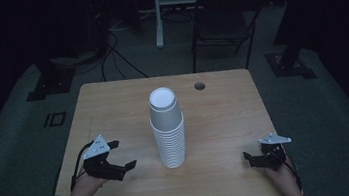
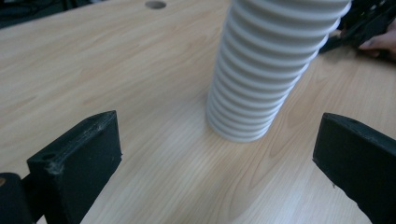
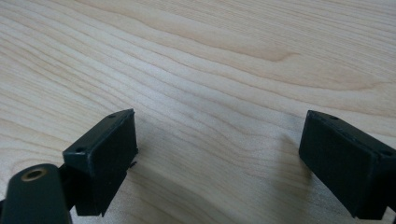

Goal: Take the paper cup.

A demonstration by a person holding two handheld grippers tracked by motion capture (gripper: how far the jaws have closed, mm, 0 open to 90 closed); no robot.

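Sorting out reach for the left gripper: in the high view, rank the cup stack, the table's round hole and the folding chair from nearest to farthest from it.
From the left gripper:
1. Cup stack, table centre, to its right.
2. Round hole, near the table's far edge.
3. Folding chair, on the floor beyond the table.

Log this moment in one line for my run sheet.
left claw: open, empty | right claw: open, empty | paper cup stack: upright, untouched, between claws

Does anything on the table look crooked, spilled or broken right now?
Nothing stands out. The stack of white cups stands upright on the table, mouths down, rims evenly nested. Both hand-held grippers, left and right, rest open, apart from it.
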